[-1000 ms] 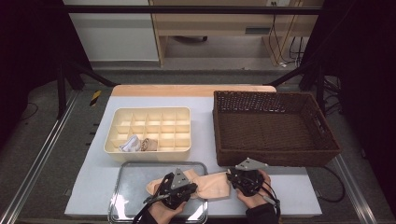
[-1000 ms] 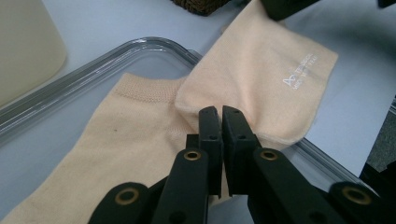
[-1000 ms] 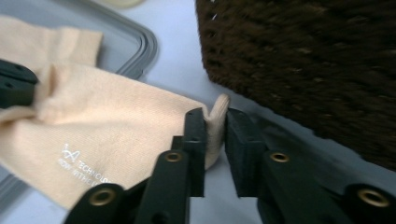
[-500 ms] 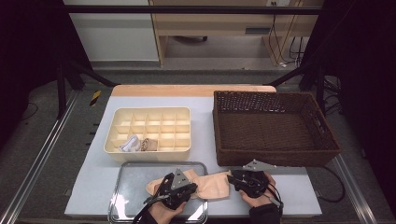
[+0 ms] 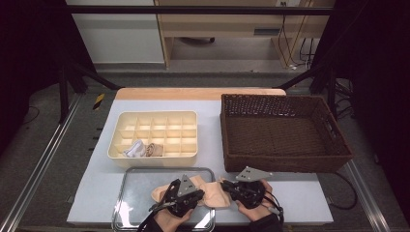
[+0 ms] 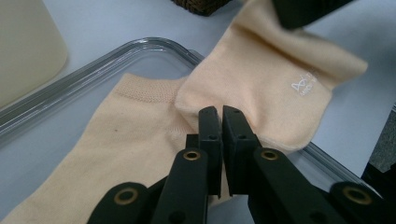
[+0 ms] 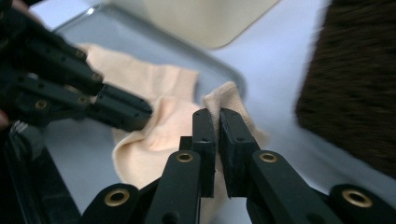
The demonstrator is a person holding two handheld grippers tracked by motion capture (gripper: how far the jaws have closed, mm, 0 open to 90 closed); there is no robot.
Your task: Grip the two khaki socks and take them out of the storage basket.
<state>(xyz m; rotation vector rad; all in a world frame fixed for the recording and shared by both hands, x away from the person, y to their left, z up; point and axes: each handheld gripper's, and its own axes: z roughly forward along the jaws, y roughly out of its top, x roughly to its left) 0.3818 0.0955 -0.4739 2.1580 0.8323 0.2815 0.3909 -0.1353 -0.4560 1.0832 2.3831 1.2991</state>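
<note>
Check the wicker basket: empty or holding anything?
Empty. The high view shows the wicker basket with bare woven floor and nothing inside.

Open lane along the near edge of the surface (image 5: 309, 205) toward the near right corner, bare of things; blocked on the far side there by the tall woven wall of the wicker basket (image 5: 283, 162), filling the right half up to the far edge; narrow bare strip between basket and compartment tray (image 5: 154, 158), running from mid-surface to the far edge; wider bare band behind the compartment tray along the far edge; slim margin along the left edge; near left corner taken by the low-rimmed clear tray (image 5: 140, 176); little room between its far rim and the compartment tray's near wall; left hand-held gripper (image 5: 189, 195) and right hand-held gripper (image 5: 226, 186) crowding the near middle.
</note>
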